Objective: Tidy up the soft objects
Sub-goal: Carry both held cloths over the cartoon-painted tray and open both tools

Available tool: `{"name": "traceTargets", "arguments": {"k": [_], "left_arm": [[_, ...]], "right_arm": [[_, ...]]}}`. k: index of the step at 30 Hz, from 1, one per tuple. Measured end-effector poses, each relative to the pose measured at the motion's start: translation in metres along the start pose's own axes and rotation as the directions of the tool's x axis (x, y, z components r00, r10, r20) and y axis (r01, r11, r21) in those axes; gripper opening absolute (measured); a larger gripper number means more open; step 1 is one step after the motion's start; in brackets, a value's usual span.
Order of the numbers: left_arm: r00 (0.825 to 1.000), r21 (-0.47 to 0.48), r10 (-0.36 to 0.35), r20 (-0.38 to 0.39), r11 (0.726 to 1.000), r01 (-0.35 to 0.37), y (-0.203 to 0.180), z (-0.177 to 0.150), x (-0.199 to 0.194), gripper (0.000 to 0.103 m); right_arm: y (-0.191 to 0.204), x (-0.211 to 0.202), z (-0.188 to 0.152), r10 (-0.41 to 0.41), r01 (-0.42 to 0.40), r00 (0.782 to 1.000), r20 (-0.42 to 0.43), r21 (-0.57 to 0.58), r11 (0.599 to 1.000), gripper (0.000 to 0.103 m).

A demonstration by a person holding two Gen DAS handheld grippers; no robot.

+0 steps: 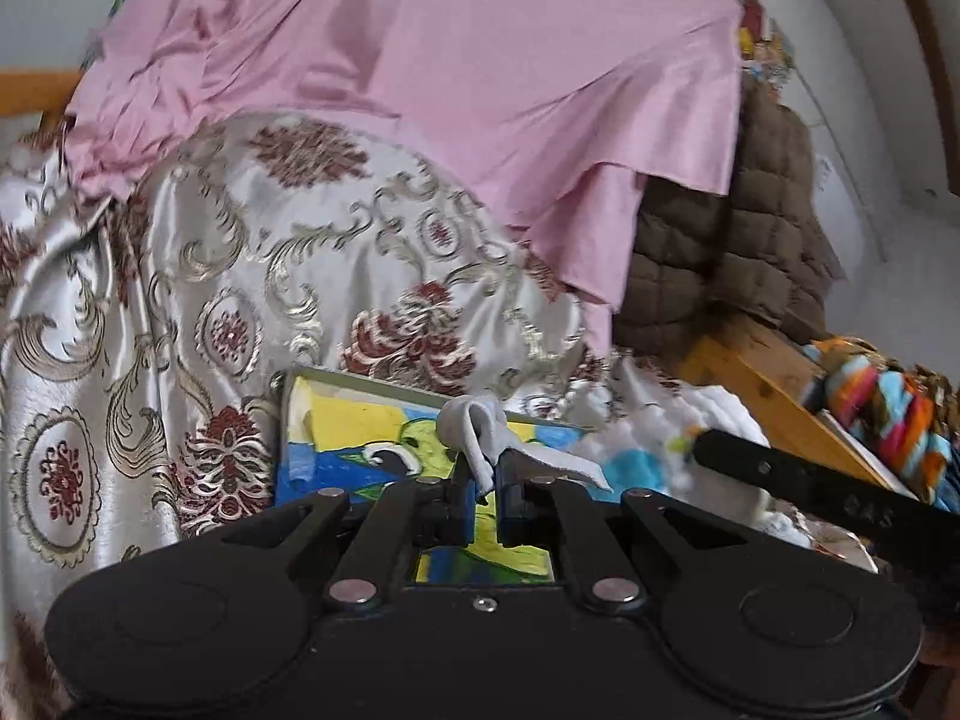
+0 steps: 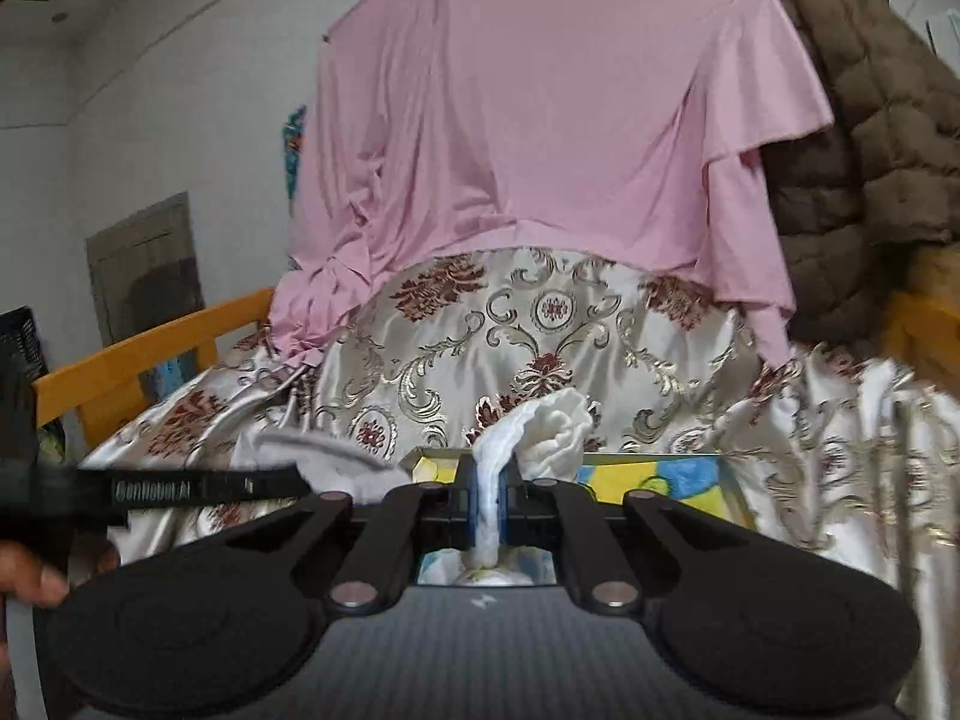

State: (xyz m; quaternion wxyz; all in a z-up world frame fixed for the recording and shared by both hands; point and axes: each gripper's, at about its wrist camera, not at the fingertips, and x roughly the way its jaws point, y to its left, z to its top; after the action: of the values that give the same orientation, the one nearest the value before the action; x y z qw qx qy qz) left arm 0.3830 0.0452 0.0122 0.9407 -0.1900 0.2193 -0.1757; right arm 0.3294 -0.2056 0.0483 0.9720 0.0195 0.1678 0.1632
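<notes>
Gripping a white cloth [image 2: 555,420] at both ends: left gripper [image 1: 483,483] is pinching a grey-white corner, jaws closed tight on it; right gripper [image 2: 487,498] is clamping a bunched fold, jaws closed on it too. Cloth is hanging just above a framed parrot picture [image 1: 360,420] lying on the patterned satin bedspread [image 1: 150,300]. Pink sheet [image 1: 480,90] is draping over the heap behind, crowding the back edge; brown quilted blanket [image 1: 750,228] is sitting right of it. Wooden bed rail [image 2: 138,354] is bounding the left side. Striped fabric [image 1: 888,414] at right is blurring, partly cut off.
</notes>
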Motion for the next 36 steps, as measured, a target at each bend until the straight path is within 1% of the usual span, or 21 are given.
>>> {"name": "traceTargets", "arguments": {"k": [3, 6, 8, 10, 13, 16, 19, 21, 23, 24, 25, 26, 27, 28, 29, 30, 31, 32, 33, 35, 36], "left_arm": [[1.000, -0.043, -0.005, -0.007, 0.999, 0.005, 0.017, 0.002, 0.019, 0.005], [0.999, -0.074, -0.005, -0.040, 0.997, 0.002, 0.027, 0.000, 0.035, 0.006], [0.997, -0.070, 0.006, -0.079, 0.997, -0.012, 0.031, -0.004, 0.046, 0.006], [0.992, -0.073, 0.017, -0.124, 0.997, -0.026, 0.035, -0.010, 0.055, 0.006], [0.977, -0.073, 0.018, -0.213, 0.997, -0.034, 0.040, -0.018, 0.067, 0.007], [0.970, -0.053, 0.028, -0.241, 0.998, -0.042, 0.040, -0.024, 0.071, 0.007], [0.963, -0.032, 0.050, -0.266, 0.998, -0.060, 0.039, -0.026, 0.073, 0.008], [0.958, -0.017, 0.063, -0.280, 0.997, -0.070, 0.037, -0.028, 0.074, 0.012], [0.954, 0.001, 0.071, -0.292, 0.997, -0.075, 0.034, -0.030, 0.075, 0.018], [0.953, 0.011, 0.077, -0.292, 0.997, -0.077, 0.032, -0.030, 0.075, 0.018], [0.953, 0.026, 0.083, -0.292, 0.997, -0.079, 0.030, -0.030, 0.075, 0.021], [0.952, 0.041, 0.088, -0.293, 0.996, -0.080, 0.027, -0.030, 0.074, 0.028], [0.952, 0.058, 0.100, -0.290, 0.995, -0.087, 0.025, -0.030, 0.072, 0.032], [0.952, 0.076, 0.118, -0.282, 0.992, -0.100, 0.021, -0.030, 0.070, 0.040], [0.954, 0.087, 0.127, -0.272, 0.990, -0.107, 0.019, -0.030, 0.068, 0.050], [0.956, 0.094, 0.131, -0.263, 0.989, -0.110, 0.016, -0.029, 0.065, 0.055], [0.958, 0.098, 0.133, -0.253, 0.989, -0.112, 0.013, -0.029, 0.062, 0.062], [0.961, 0.101, 0.136, -0.239, 0.988, -0.114, 0.010, -0.028, 0.058, 0.067], [0.964, 0.102, 0.137, -0.228, 0.988, -0.117, 0.007, -0.026, 0.054, 0.069], [0.969, 0.102, 0.136, -0.207, 0.988, -0.117, -0.001, -0.022, 0.044, 0.076], [0.972, 0.103, 0.134, -0.194, 0.988, -0.115, -0.006, -0.020, 0.037, 0.078]], "right_arm": [[-0.001, 0.040, 0.004, -0.005, 0.006, 1.000, -0.027, 0.048, 0.999, 0.007], [0.000, 0.074, 0.003, -0.018, 0.023, 0.998, -0.058, 0.089, 0.996, 0.007], [-0.001, 0.095, 0.000, -0.027, 0.037, 0.995, -0.091, 0.116, 0.993, 0.007], [-0.002, 0.109, -0.003, -0.049, 0.064, 0.991, -0.124, 0.115, 0.991, 0.007], [-0.003, 0.122, -0.011, -0.094, 0.109, 0.980, -0.178, 0.078, 0.991, 0.007], [-0.006, 0.128, -0.020, -0.139, 0.155, 0.961, -0.238, 0.053, 0.986, 0.008], [-0.013, 0.126, -0.027, -0.171, 0.188, 0.947, -0.273, 0.037, 0.981, 0.009], [-0.019, 0.126, -0.030, -0.185, 0.206, 0.937, -0.295, 0.041, 0.978, 0.011], [-0.025, 0.125, -0.033, -0.192, 0.219, 0.930, -0.315, 0.052, 0.974, 0.014], [-0.028, 0.124, -0.035, -0.196, 0.226, 0.925, -0.326, 0.056, 0.973, 0.016], [-0.030, 0.123, -0.037, -0.199, 0.231, 0.920, -0.338, 0.058, 0.971, 0.017], [-0.031, 0.122, -0.040, -0.203, 0.235, 0.917, -0.344, 0.055, 0.970, 0.021], [-0.032, 0.121, -0.041, -0.207, 0.238, 0.915, -0.347, 0.051, 0.970, 0.027], [-0.033, 0.120, -0.041, -0.205, 0.237, 0.914, -0.349, 0.050, 0.970, 0.032], [-0.034, 0.117, -0.042, -0.203, 0.233, 0.916, -0.347, 0.048, 0.971, 0.042], [-0.033, 0.113, -0.042, -0.203, 0.231, 0.917, -0.343, 0.044, 0.972, 0.050], [-0.033, 0.109, -0.042, -0.202, 0.228, 0.920, -0.336, 0.039, 0.973, 0.051], [-0.032, 0.105, -0.041, -0.199, 0.222, 0.923, -0.330, 0.033, 0.974, 0.056], [-0.031, 0.101, -0.039, -0.198, 0.219, 0.925, -0.325, 0.028, 0.975, 0.062], [-0.028, 0.089, -0.037, -0.202, 0.216, 0.931, -0.303, 0.013, 0.976, 0.070], [-0.026, 0.080, -0.035, -0.205, 0.215, 0.938, -0.279, 0.006, 0.977, 0.073]]}}
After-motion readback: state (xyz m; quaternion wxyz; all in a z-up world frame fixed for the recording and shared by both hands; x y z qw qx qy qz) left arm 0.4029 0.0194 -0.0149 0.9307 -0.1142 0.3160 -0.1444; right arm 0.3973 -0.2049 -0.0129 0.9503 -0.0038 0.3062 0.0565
